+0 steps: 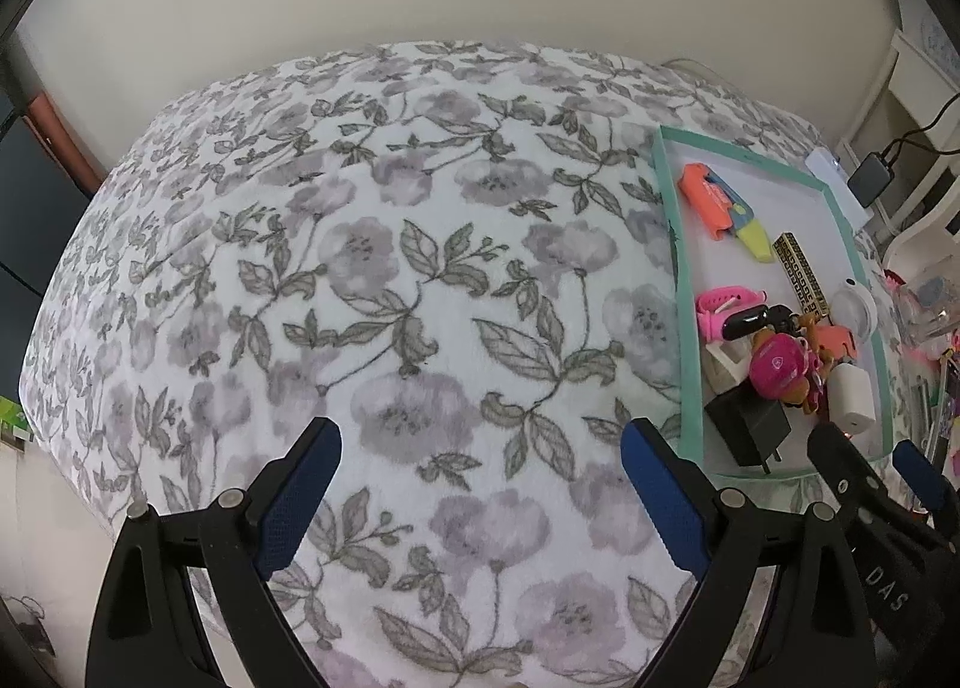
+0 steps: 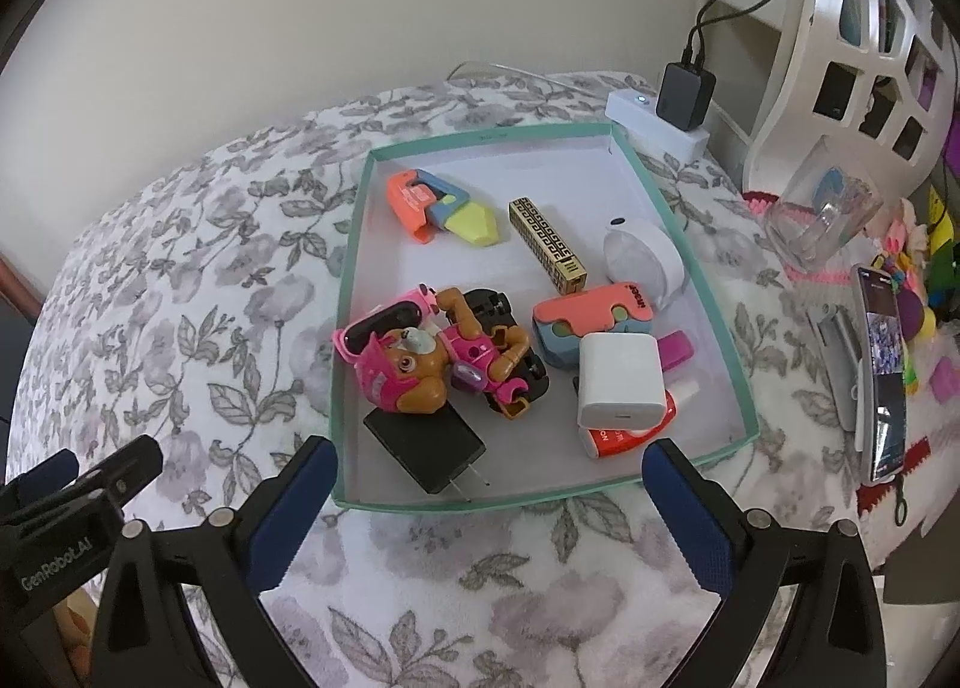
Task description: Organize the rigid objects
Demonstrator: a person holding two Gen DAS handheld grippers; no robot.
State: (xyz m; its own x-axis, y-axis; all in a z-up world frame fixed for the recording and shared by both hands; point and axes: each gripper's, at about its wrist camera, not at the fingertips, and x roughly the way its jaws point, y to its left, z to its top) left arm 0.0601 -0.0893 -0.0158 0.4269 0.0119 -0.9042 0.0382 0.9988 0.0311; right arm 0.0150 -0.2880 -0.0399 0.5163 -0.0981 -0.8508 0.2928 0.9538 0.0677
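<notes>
Tray (image 2: 714, 322) holding one toy pup (image 2: 414, 373), two chargers, both grippers' jaws spread, empty

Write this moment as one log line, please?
stage: items in tray | left gripper: open, empty, over blanket | right gripper: open, empty, at tray's near edge | nearest: black charger

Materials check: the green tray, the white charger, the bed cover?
Green tray: looks like thin cardboard, matte, with sharp folded corners. White charger: smooth moulded plastic with a slight sheen. Bed cover: soft fleece-like fabric, fuzzy nap, floral print.
</notes>
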